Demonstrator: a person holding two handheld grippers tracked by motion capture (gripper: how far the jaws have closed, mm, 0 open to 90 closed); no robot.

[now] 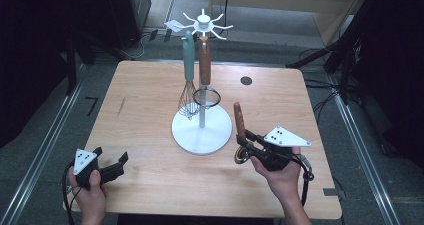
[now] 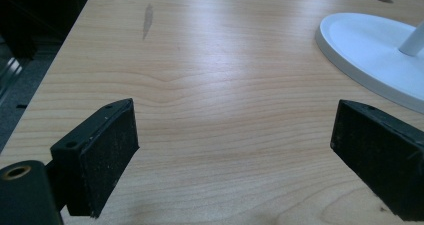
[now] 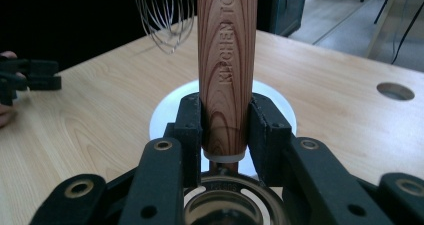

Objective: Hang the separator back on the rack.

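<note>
My right gripper [image 1: 245, 141] is shut on a wood-handled utensil [image 1: 240, 119] at the front right of the table, its handle pointing up and its round metal head [image 1: 242, 157] low by the jaws. In the right gripper view both pads press the handle [image 3: 227, 70], with the metal head [image 3: 232, 205] below. My left gripper [image 1: 111, 158] is at the front left, open, with bare tabletop between its fingers [image 2: 100, 155]. A white hook stand [image 1: 202, 130] is at mid-table. A teal-handled whisk [image 1: 188, 80] and a wood-handled strainer [image 1: 205, 67] hang from it.
The wooden table [image 1: 145, 110] has a small round hole [image 1: 245, 80] at the back right and a dark streak [image 1: 121, 106] on the left. The stand's white base [image 2: 370, 50] lies right of my left gripper. Dark floor and rails surround the table.
</note>
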